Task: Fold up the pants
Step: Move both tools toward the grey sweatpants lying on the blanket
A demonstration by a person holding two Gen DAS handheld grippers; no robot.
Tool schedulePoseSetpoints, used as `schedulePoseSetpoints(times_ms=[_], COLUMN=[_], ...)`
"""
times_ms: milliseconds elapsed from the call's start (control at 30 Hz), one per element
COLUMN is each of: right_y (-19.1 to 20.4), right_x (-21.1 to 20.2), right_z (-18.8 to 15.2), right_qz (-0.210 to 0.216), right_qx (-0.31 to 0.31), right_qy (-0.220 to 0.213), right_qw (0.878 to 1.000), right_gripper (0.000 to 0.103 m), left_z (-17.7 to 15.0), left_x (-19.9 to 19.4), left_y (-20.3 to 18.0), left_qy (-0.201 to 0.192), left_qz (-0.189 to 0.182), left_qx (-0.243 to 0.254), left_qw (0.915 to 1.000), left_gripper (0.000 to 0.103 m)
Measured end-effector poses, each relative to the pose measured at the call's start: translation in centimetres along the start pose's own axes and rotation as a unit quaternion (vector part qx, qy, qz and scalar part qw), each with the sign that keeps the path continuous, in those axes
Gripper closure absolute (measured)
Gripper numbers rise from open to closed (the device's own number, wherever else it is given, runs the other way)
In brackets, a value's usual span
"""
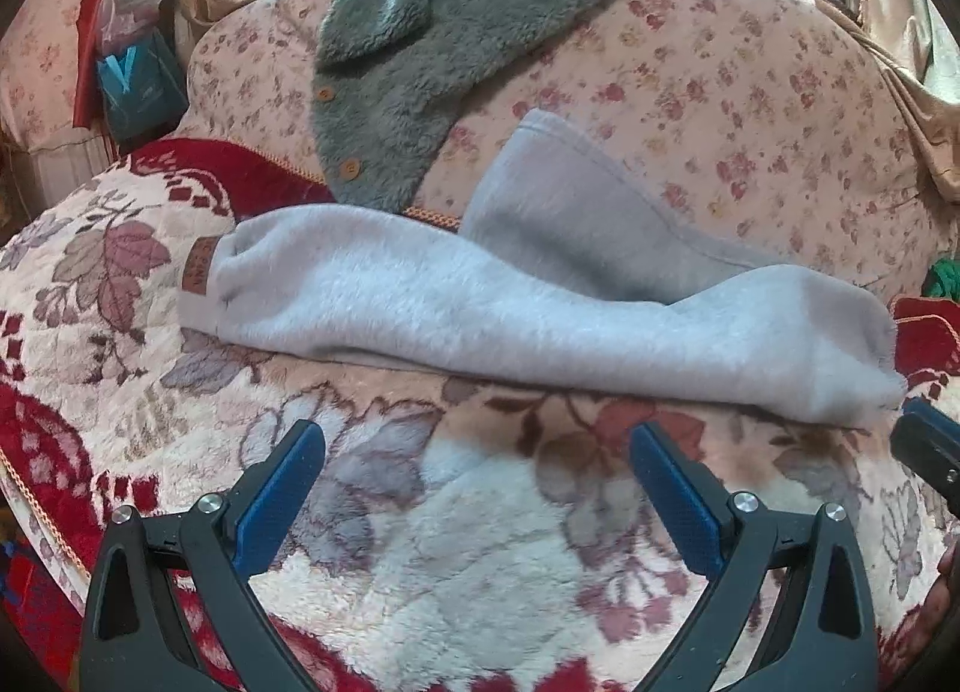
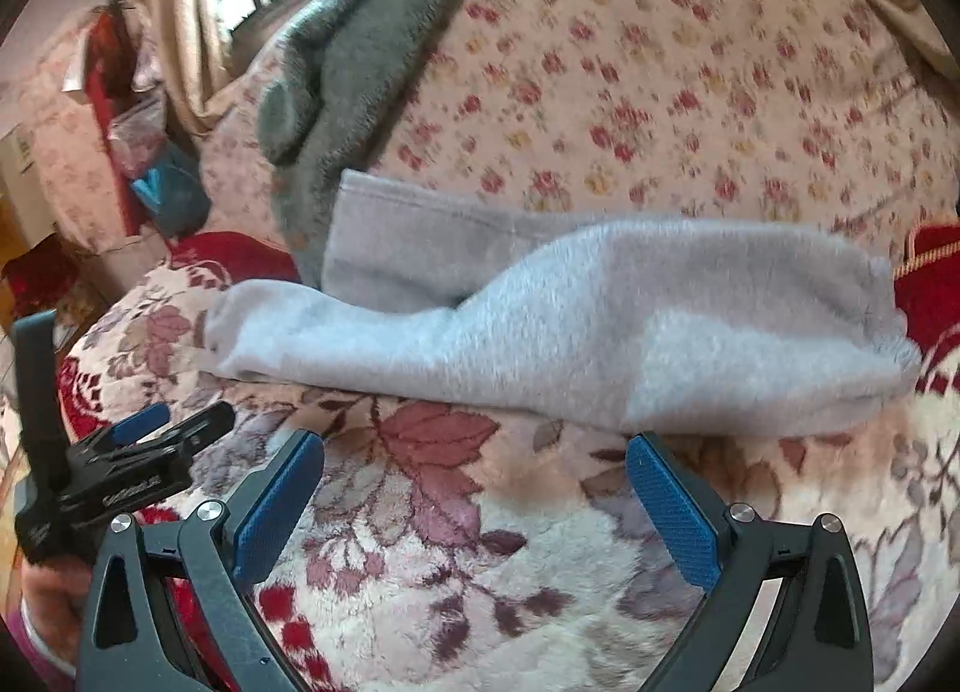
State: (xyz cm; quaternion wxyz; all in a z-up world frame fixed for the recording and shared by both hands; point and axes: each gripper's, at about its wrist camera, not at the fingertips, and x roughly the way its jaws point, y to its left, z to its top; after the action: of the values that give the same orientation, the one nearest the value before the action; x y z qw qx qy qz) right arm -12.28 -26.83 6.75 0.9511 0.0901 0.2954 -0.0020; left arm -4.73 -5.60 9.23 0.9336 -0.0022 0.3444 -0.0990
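Light grey fleece pants (image 1: 480, 308) lie folded lengthwise across the floral plush blanket (image 1: 468, 542), fleecy side up, with a brown label at the left end and one leg end flipped back onto the cushion. They also show in the right wrist view (image 2: 600, 326). My left gripper (image 1: 477, 440) is open and empty, just in front of the pants' near edge. My right gripper (image 2: 474, 449) is open and empty, close to the near edge of the pants. The left gripper shows at the left of the right wrist view (image 2: 144, 452).
A dark grey fleece jacket (image 1: 420, 62) with wooden buttons lies over the flowered cushion (image 1: 750, 92) behind the pants. A blue bag (image 1: 138, 86) and red cloth stand at the back left. A window and curtain are behind. Something green (image 1: 942, 278) sits at the right edge.
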Motion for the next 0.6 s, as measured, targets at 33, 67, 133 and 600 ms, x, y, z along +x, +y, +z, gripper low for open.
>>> schedulePoseSetpoints(times_ms=[33,67,133,600], right_y=[0.0,0.1,0.0,-1.7], right_x=[-0.3,-0.5,-0.8,-0.5], right_z=[0.1,0.3,0.4,1.4], right_qz=[0.001,0.005,0.013,0.004], right_qx=[-0.004,-0.005,-0.004,-0.019], right_qy=[-0.001,0.002,0.004,0.011], right_qw=[1.000,1.000,1.000,1.000], right_gripper=[0.000,0.000,0.000,0.000], left_z=[-0.3,-0.1,0.4,2.3], left_x=[-0.2,-0.3,-0.5,0.0], left_y=[-0.2,-0.3,-0.3,0.5], left_qy=[-0.008,-0.007,0.000,0.010], left_qz=[0.003,0.002,-0.001,-0.014], left_qx=[0.010,0.010,0.006,-0.002], left_qw=[0.9999,0.9999,1.0000,0.9999], left_gripper=[0.001,0.001,0.001,0.001])
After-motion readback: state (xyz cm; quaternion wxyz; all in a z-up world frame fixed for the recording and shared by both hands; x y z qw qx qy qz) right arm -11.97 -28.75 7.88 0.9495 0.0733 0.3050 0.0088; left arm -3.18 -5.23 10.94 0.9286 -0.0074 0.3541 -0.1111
